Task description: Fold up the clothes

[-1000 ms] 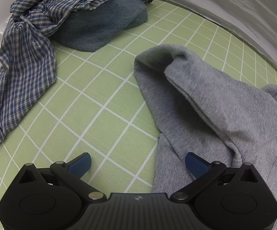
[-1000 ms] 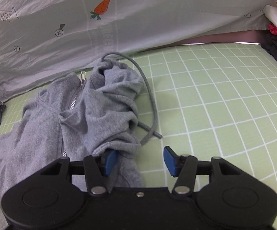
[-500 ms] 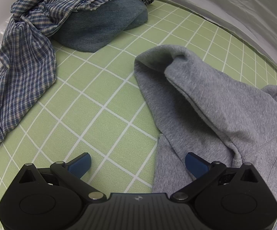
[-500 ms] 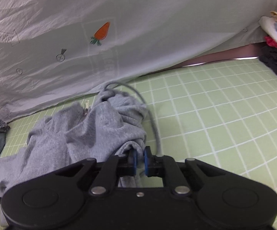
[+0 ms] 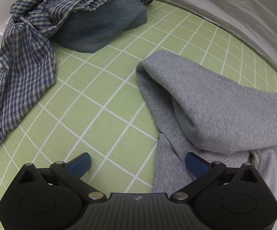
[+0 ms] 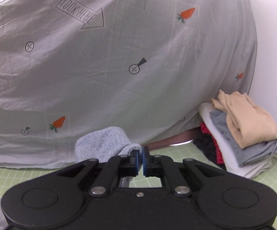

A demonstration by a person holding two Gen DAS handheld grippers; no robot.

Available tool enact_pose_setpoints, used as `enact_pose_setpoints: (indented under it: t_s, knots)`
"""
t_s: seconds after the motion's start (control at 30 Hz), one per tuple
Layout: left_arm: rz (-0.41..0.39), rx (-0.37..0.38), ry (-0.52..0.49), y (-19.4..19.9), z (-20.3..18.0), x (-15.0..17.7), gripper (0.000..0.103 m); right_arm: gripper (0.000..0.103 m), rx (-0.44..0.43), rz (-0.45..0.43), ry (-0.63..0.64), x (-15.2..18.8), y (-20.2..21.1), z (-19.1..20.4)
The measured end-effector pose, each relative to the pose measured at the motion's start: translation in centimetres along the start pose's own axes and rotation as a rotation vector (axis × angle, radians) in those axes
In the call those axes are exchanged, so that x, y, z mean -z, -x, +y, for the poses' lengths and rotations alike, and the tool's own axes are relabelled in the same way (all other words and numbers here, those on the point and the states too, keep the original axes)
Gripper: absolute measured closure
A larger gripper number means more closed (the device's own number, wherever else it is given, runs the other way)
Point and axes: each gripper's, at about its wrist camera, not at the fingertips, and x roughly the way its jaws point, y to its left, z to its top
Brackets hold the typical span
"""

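Note:
A grey hooded sweatshirt [image 5: 211, 107] lies crumpled on the green grid mat [image 5: 92, 103], filling the right half of the left wrist view. My left gripper [image 5: 137, 163] hovers open at its near edge, the right blue pad over the grey cloth and the left pad over bare mat. In the right wrist view my right gripper [image 6: 140, 161] is shut on a fold of the grey sweatshirt [image 6: 103, 143], lifted up in front of the hanging sheet. The rest of the garment hangs hidden below that gripper's body.
A blue plaid shirt [image 5: 29, 57] drapes over a folded denim piece [image 5: 103, 28] at the mat's far left. A stack of folded clothes [image 6: 242, 134] sits at the right against the white wall. A grey sheet printed with carrots [image 6: 119, 57] hangs behind the mat.
My right gripper closed on the sweatshirt's edge and rose, pulling the cloth up off the mat. The left gripper stayed still and open.

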Motion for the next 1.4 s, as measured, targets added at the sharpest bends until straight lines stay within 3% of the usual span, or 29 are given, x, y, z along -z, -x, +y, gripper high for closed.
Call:
enact_pose_setpoints:
  t_s: [0.07, 0.13, 0.23, 0.33, 0.47, 0.53, 0.6, 0.7, 0.83, 0.97, 1.03, 1.13, 1.17, 1.2, 1.3, 1.4]
  knots:
    - [0.001, 0.000, 0.000, 0.0, 0.0, 0.0, 0.000, 0.097, 0.016, 0.053, 0.062, 0.8, -1.0, 0.4]
    - [0.004, 0.000, 0.000, 0.1, 0.0, 0.0, 0.000, 0.085, 0.053, 0.186, 0.106, 2.4, -2.7, 0.7]
    - [0.003, 0.003, 0.009, 0.2, 0.0, 0.1, 0.001, 0.065, 0.081, 0.308, -0.006, 4.8, -3.6, -0.9]
    - [-0.029, 0.015, -0.011, 0.8, -0.5, 0.5, 0.011, 0.054, 0.094, 0.360, -0.082, 6.4, -3.2, -2.0]
    - [-0.065, 0.057, -0.099, 1.4, -2.0, 0.8, 0.032, 0.051, 0.113, 0.408, -0.090, 7.9, -2.8, -2.5]
    - [-0.076, 0.089, -0.138, 1.7, -2.6, 0.8, 0.047, 0.050, 0.113, 0.435, -0.118, 8.5, -2.8, -2.8]
    - [-0.080, 0.134, -0.169, 1.9, -3.0, 0.8, 0.081, 0.050, 0.113, 0.451, -0.145, 8.8, -2.9, -2.9]
    - [-0.080, 0.154, -0.177, 2.0, -3.1, 0.8, 0.092, 0.050, 0.107, 0.461, -0.149, 9.0, -3.0, -2.7]
    - [-0.092, 0.112, -0.166, 1.8, -1.5, 0.2, 0.092, 0.050, 0.094, 0.468, -0.151, 9.0, -3.2, -2.7]
    - [-0.117, -0.047, -0.092, 1.4, 2.7, -1.6, 0.092, 0.050, 0.098, 0.474, -0.143, 9.2, -3.2, -2.9]
    - [-0.121, -0.122, -0.035, 1.4, 5.0, -2.5, 0.092, 0.050, 0.100, 0.481, -0.155, 9.3, -3.2, -3.2]
    - [-0.126, -0.137, 0.093, 2.3, 7.5, -3.2, 0.085, 0.048, 0.106, 0.490, -0.179, 9.6, -3.2, -3.7]
    - [-0.130, -0.134, 0.132, 2.8, 7.7, -3.2, 0.079, 0.046, 0.109, 0.491, -0.184, 9.6, -3.3, -3.8]
    - [-0.133, -0.131, 0.153, 3.2, 7.5, -3.1, 0.065, 0.039, 0.113, 0.491, -0.186, 9.7, -3.4, -3.9]
    - [-0.142, -0.099, 0.110, 4.1, 4.7, -2.4, 0.029, 0.016, 0.134, 0.485, -0.189, 9.9, -3.7, -4.0]
    - [-0.133, -0.011, 0.018, 4.6, 0.6, -1.2, 0.022, 0.011, 0.142, 0.489, -0.195, 10.2, -4.4, -4.4]
